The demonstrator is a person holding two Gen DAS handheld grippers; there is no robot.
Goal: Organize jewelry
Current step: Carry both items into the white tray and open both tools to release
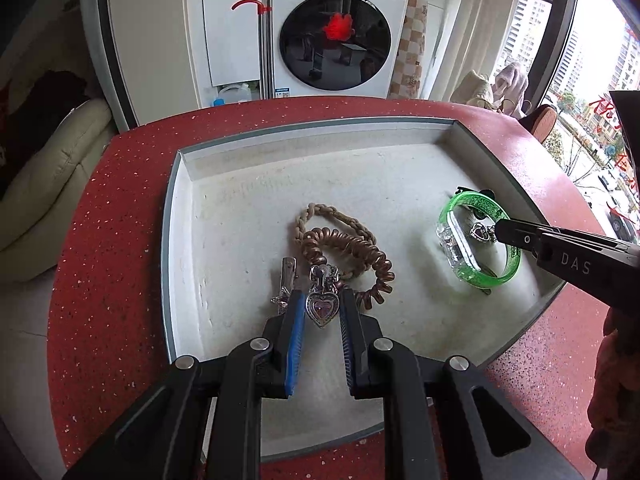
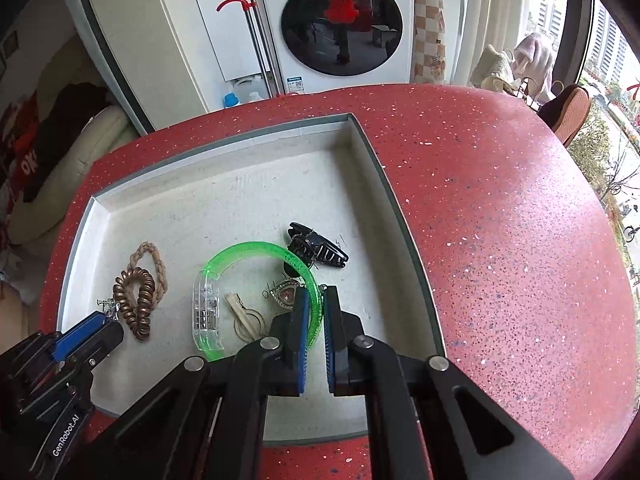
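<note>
White tray (image 2: 224, 184) holds green bangle (image 2: 256, 249), coil hair tie (image 2: 138, 300), black claw clip (image 2: 320, 250)

Readable text: "Panasonic" on the washing machine (image 1: 338, 36) top panel, left of its dark display strip; same wordmark partly cut off in the right wrist view (image 2: 334, 24). "DAS" in pale letters on the right gripper (image 1: 497, 231) body, seen from the left wrist. "GenRobot.AI" in white on the left gripper (image 2: 108, 322) body, seen from the right wrist. Red Chinese characters on the window (image 1: 612, 120), not legible. Blue sticker on the washer front, too small to read.
</note>
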